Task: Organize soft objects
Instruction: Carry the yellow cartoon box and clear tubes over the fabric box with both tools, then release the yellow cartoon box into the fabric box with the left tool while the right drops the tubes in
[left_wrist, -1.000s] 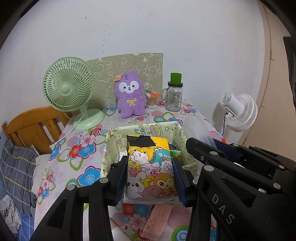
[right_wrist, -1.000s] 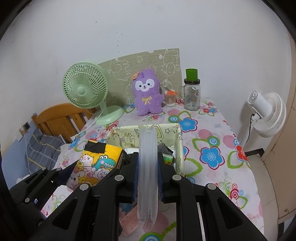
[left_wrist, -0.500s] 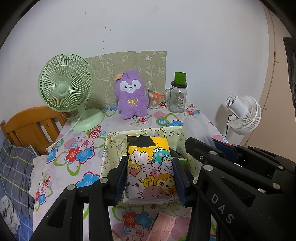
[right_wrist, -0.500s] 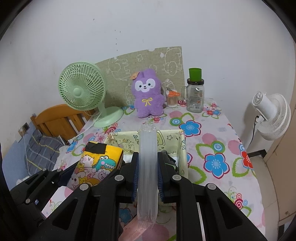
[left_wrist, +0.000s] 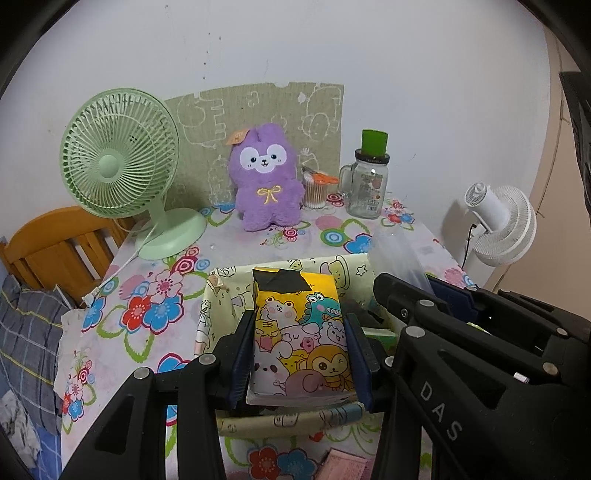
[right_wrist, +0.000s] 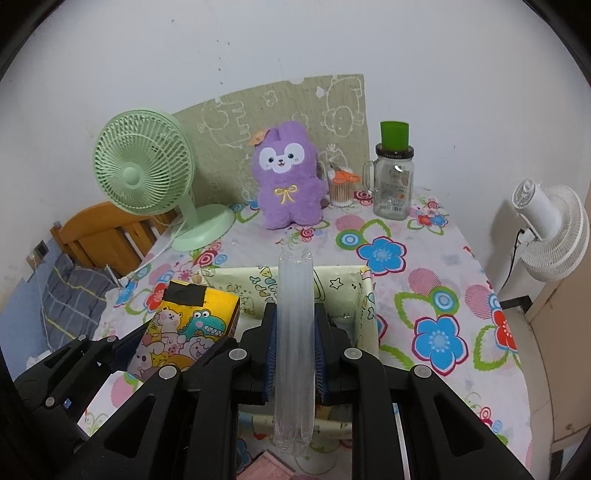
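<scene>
My left gripper (left_wrist: 300, 347) is shut on a yellow cartoon-print tissue pack (left_wrist: 299, 336) and holds it over a pale green fabric storage box (left_wrist: 218, 295). The pack also shows in the right wrist view (right_wrist: 184, 328). My right gripper (right_wrist: 294, 339) is shut on a clear plastic packet (right_wrist: 294, 332), held upright over the same box (right_wrist: 365, 306). A purple plush toy (left_wrist: 264, 181) sits at the back of the table, apart from both grippers. A pink cloth (left_wrist: 343, 469) lies on the table in front of the box.
A green desk fan (left_wrist: 122, 162) stands back left, its cord trailing off the table. A glass jar with a green lid (left_wrist: 365, 181) and a cotton swab cup (left_wrist: 316, 188) stand back right. A wooden chair (left_wrist: 51, 251) is left, a white fan (left_wrist: 498, 225) right.
Both grippers have moved forward over the table with their loads. The storage box now lies directly under them, and the pink cloth has slid to the lower edge of view.
</scene>
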